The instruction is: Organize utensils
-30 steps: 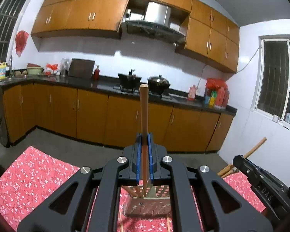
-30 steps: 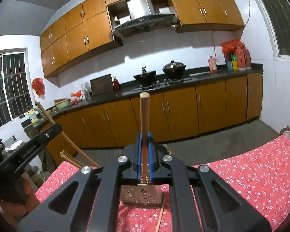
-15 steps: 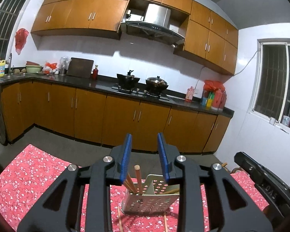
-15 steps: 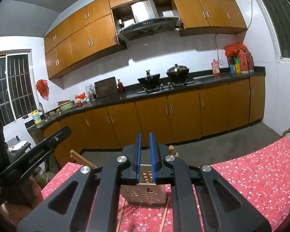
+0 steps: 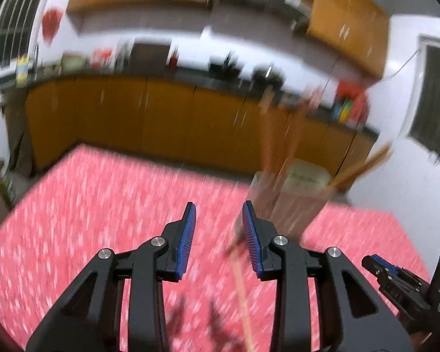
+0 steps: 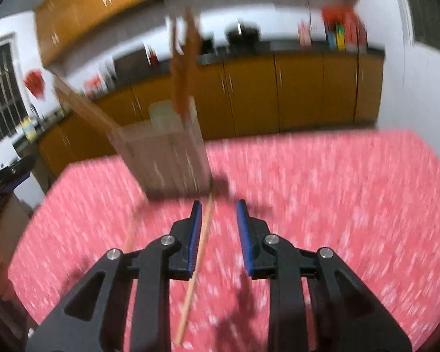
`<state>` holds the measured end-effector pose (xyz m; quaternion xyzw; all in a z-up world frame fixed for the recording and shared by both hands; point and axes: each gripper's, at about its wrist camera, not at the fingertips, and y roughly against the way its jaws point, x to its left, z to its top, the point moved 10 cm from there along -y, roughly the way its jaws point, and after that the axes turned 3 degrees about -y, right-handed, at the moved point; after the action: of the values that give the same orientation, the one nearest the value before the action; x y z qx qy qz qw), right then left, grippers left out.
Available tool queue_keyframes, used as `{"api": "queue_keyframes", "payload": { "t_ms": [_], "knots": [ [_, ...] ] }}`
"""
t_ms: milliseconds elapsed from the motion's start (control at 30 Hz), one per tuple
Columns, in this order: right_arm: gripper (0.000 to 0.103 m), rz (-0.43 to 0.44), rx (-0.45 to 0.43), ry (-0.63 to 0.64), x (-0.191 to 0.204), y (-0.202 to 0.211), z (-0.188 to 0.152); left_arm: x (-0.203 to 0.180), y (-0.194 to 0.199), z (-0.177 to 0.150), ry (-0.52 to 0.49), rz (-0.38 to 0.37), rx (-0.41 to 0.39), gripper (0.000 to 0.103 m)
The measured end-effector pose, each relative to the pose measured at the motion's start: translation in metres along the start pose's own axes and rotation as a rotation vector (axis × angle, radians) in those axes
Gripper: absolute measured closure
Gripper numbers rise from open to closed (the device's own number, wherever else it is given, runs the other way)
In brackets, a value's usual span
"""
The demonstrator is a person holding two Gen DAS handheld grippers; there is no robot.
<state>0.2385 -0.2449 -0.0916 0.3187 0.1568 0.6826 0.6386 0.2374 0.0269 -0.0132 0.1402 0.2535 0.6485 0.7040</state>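
Lying chopstick (image 6: 194,278) between right tongs (image 6: 217,214), untouched, holder (image 6: 164,158) beyond.

Blurred, seemingly floral red tablecloth (image 5: 108,214)

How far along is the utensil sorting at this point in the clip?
Partly done. Several wooden sticks already stand in the perforated holder. Nothing is in hand: the left tool and right tool have just been opening and both are empty. At least two loose chopsticks still lie on the red floral cloth, one by the right tool's left pad. The frames are blurred, so the count is uncertain.
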Motion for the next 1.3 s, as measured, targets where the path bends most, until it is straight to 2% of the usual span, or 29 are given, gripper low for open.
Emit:
{"api": "queue_keyframes", "payload": {
  "t_ms": [67, 167, 367, 400, 467, 633, 733, 867, 967, 1100, 1300],
  "knots": [
    [0.078, 0.009, 0.071, -0.009, 0.001, -0.016, -0.023, 0.009, -0.018, -0.034, 0.008, 0.018, 0.097, 0.069],
    [0.078, 0.034, 0.147, 0.015, 0.018, -0.032, -0.053, 0.013, -0.032, -0.059, 0.005, 0.025, 0.167, 0.069],
    [0.079, -0.002, 0.209, 0.106, 0.037, -0.053, -0.080, 0.001, -0.037, -0.089, -0.028, -0.004, 0.224, 0.069],
    [0.082, -0.010, 0.216, 0.104, 0.035, -0.055, -0.085, -0.002, -0.038, -0.091, -0.033, -0.010, 0.228, 0.069],
    [0.093, -0.030, 0.198, 0.117, 0.033, -0.055, -0.086, -0.012, -0.039, -0.098, -0.050, -0.027, 0.243, 0.069],
    [0.095, -0.081, 0.184, 0.075, 0.011, -0.054, -0.079, -0.037, -0.048, -0.116, -0.093, -0.063, 0.288, 0.069],
    [0.095, -0.106, 0.179, 0.033, -0.007, -0.053, -0.074, -0.048, -0.056, -0.127, -0.132, -0.054, 0.316, 0.069],
    [0.095, -0.120, 0.176, 0.005, -0.023, -0.052, -0.071, -0.052, -0.065, -0.138, -0.160, -0.037, 0.346, 0.080],
    [0.095, -0.119, 0.174, 0.006, -0.024, -0.053, -0.071, -0.050, -0.071, -0.144, -0.183, -0.008, 0.362, 0.094],
    [0.095, -0.104, 0.177, 0.028, -0.018, -0.054, -0.072, -0.041, -0.076, -0.139, -0.192, 0.026, 0.351, 0.095],
    [0.095, -0.099, 0.174, 0.057, -0.008, -0.064, -0.067, 0.007, -0.091, -0.120, -0.131, 0.097, 0.345, 0.095]
  ]
}}
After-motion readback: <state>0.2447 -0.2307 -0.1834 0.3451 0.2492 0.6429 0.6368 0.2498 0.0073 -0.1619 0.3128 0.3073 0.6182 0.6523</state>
